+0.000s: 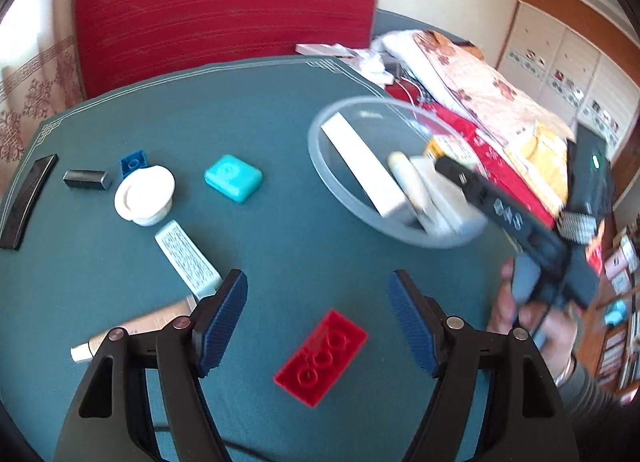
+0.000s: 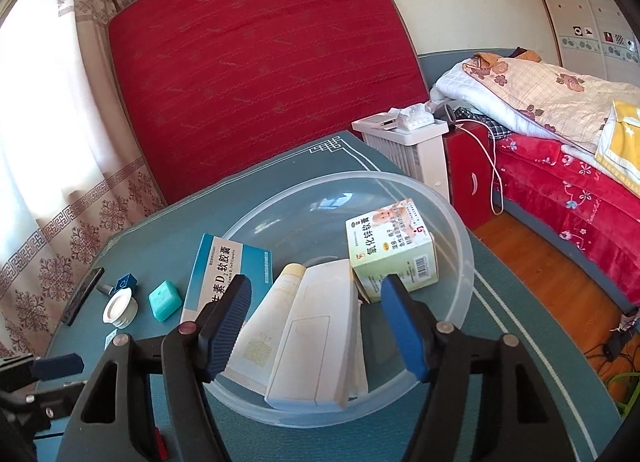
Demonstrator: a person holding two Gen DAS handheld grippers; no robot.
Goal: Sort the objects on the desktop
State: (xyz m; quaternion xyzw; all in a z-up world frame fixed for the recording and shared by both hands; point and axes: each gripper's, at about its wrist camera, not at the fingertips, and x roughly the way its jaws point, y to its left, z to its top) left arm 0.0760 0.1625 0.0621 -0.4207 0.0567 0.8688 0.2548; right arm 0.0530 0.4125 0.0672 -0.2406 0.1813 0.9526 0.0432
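My left gripper (image 1: 318, 322) is open, with nothing between its blue pads, just above a red brick (image 1: 320, 358) on the teal table. A clear bowl (image 1: 316, 154) at the right holds several boxes. Further left lie a teal case (image 1: 233, 178), a white lid (image 1: 145, 194), a blue brick (image 1: 133, 161), a small black box (image 1: 87, 179), a patterned white box (image 1: 188, 258) and a beige tube (image 1: 140, 328). My right gripper (image 2: 316, 322) hangs open over the bowl (image 2: 466, 246), above a white box (image 2: 316, 342) that lies beside a cream tube (image 2: 276, 302), an ointment box (image 2: 394, 250) and a blue box (image 2: 224, 270).
A flat black device (image 1: 26, 202) lies at the table's left edge. A red mattress (image 2: 260, 62) leans behind the table. A white heater (image 2: 404, 146) and a red cabinet (image 2: 468, 170) stand off the far corner, with a bed (image 2: 560, 166) to the right.
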